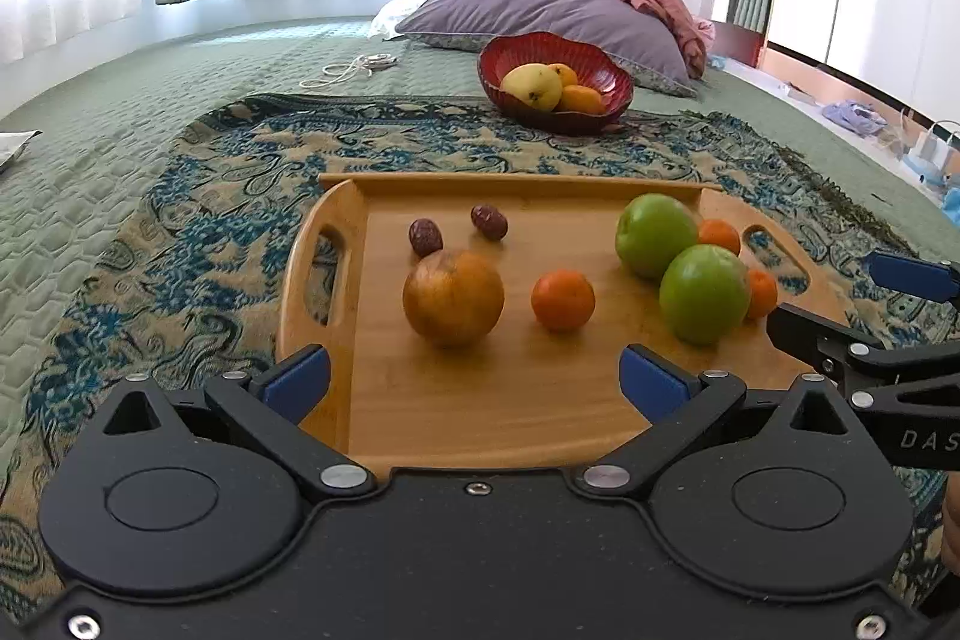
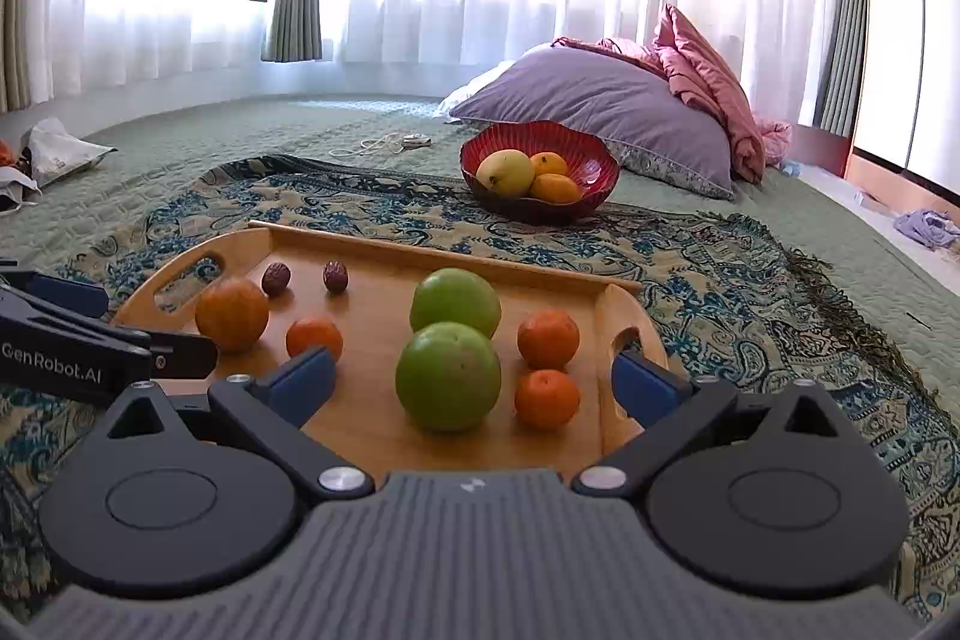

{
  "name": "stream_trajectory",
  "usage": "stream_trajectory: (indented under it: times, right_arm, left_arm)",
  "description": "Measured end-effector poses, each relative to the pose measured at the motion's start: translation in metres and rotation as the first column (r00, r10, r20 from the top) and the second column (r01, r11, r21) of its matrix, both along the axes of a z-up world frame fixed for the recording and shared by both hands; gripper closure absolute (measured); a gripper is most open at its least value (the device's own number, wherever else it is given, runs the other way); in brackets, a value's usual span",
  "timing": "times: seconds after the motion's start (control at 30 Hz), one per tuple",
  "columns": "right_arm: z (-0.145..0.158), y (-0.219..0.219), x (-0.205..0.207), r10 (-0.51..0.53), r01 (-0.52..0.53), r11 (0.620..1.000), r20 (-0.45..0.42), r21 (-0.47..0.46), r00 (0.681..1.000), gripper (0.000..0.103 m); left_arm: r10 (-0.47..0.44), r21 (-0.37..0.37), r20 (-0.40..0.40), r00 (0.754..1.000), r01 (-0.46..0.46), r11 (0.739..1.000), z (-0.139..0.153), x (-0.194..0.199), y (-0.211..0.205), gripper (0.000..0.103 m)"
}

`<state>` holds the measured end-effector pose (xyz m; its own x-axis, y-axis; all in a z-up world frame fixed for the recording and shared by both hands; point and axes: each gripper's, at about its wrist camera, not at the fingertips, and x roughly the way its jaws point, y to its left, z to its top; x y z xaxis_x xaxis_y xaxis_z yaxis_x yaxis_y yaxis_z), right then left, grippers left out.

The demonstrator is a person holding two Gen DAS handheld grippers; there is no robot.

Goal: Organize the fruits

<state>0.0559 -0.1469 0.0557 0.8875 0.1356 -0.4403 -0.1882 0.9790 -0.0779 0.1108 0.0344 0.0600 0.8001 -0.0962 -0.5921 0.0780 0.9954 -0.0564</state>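
Note:
A wooden tray (image 1: pixel 480 400) (image 2: pixel 372 232) lies on a patterned cloth. It holds a brown-orange round fruit (image 1: pixel 453 297) (image 2: pixel 232 314), two green apples (image 1: pixel 705 293) (image 1: pixel 654 235) (image 2: pixel 448 377) (image 2: pixel 455 303), three small oranges (image 1: pixel 563 299) (image 2: pixel 547 398) (image 2: pixel 548 331) and two dark dates (image 1: pixel 425 236) (image 1: pixel 489 221). A red bowl (image 1: pixel 600 64) (image 2: pixel 591 166) beyond holds a yellow mango and two oranges. My left gripper (image 1: pixel 474 379) is open and empty at the tray's near edge. My right gripper (image 2: pixel 474 385) is open and empty, with the near apple between its fingers.
The patterned cloth (image 1: pixel 180 232) (image 2: pixel 750 292) lies on a green quilted bed. A purple pillow (image 1: pixel 540 4) and pink bedding (image 2: pixel 708 76) lie behind the bowl. A white cable (image 1: pixel 354 70) lies at the back. Clutter sits at the far right (image 1: pixel 900 142) and far left (image 2: pixel 54 154).

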Motion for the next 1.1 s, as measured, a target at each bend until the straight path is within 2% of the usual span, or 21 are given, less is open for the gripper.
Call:
stream_trajectory:
  times: [0.33, 0.57, 0.73, 0.9, 1.1]
  right_arm:
    - [-0.022, -0.005, -0.022, -0.019, 0.019, 0.999, -0.008, 0.047, 1.0, 0.0]
    - [-0.04, -0.005, -0.03, -0.025, 0.025, 0.999, -0.013, 0.029, 1.0, 0.0]
    - [-0.054, -0.009, -0.031, -0.04, 0.042, 0.998, -0.049, 0.044, 0.998, 0.0]
    - [-0.06, -0.013, -0.029, -0.047, 0.052, 0.996, -0.068, 0.069, 0.997, 0.0]
    - [-0.07, -0.01, -0.026, -0.047, 0.052, 0.997, -0.092, 0.049, 0.995, 0.0]
  left_arm:
    - [0.01, 0.016, -0.009, 1.0, -0.009, 1.0, -0.017, -0.018, -0.005, 0.0]
    - [0.02, 0.031, -0.028, 0.999, -0.02, 0.999, -0.032, -0.025, -0.008, 0.0]
    - [0.029, 0.057, -0.036, 0.999, -0.027, 0.998, -0.043, -0.028, -0.012, 0.0]
    - [0.04, 0.049, -0.056, 0.998, -0.037, 0.998, -0.05, -0.028, -0.013, 0.0]
    - [0.052, 0.058, -0.064, 0.997, -0.048, 0.997, -0.056, -0.027, -0.014, 0.0]
